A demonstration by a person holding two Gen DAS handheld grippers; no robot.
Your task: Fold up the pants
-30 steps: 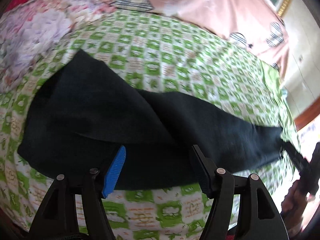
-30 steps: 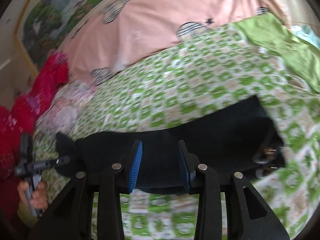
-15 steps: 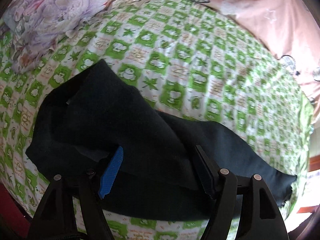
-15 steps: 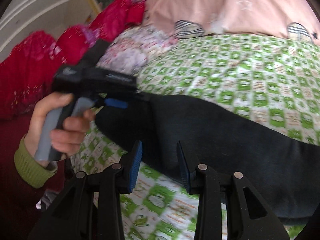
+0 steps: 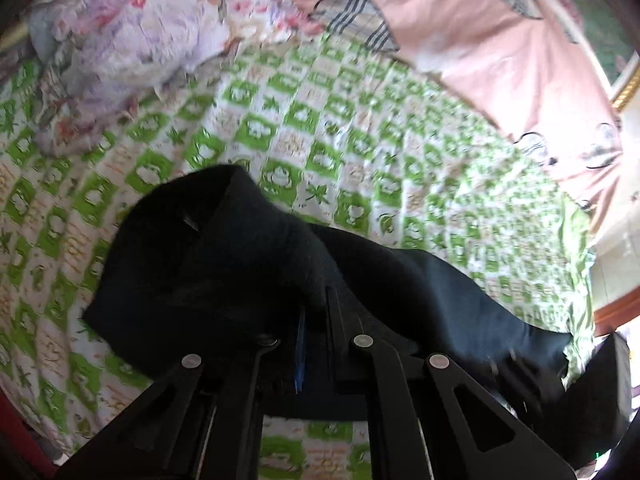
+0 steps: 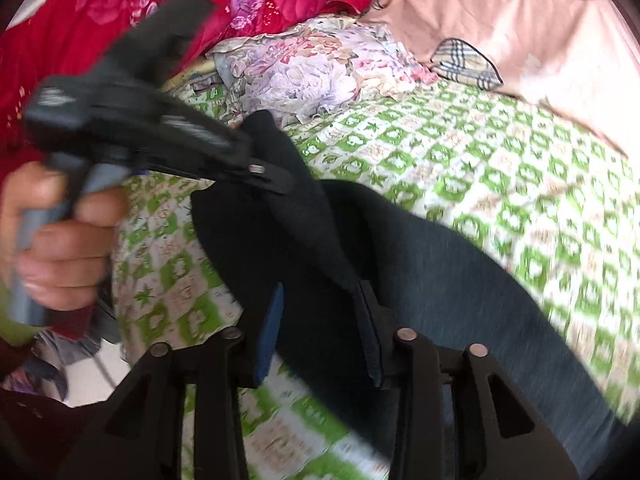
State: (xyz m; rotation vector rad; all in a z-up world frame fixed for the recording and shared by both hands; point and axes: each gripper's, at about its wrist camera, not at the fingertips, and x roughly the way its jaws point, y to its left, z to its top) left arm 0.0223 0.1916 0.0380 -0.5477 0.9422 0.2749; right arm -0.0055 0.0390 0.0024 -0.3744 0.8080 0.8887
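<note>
A green-checked bedsheet (image 5: 360,152) lies beneath a pink quilt (image 5: 460,32), floral cloth (image 6: 320,64) and red fabric (image 6: 80,20).

Both views are daylit and fairly bright, with soft, even light and only faint shadows. Beyond and to the right of the left gripper (image 5: 316,312), the lower right edge is washed out. Motion blur smears the green checked sheet (image 5: 360,160) and, left of the right gripper (image 6: 320,300), the hand (image 6: 60,236). The fisheye bends the edges into dark corners.
</note>
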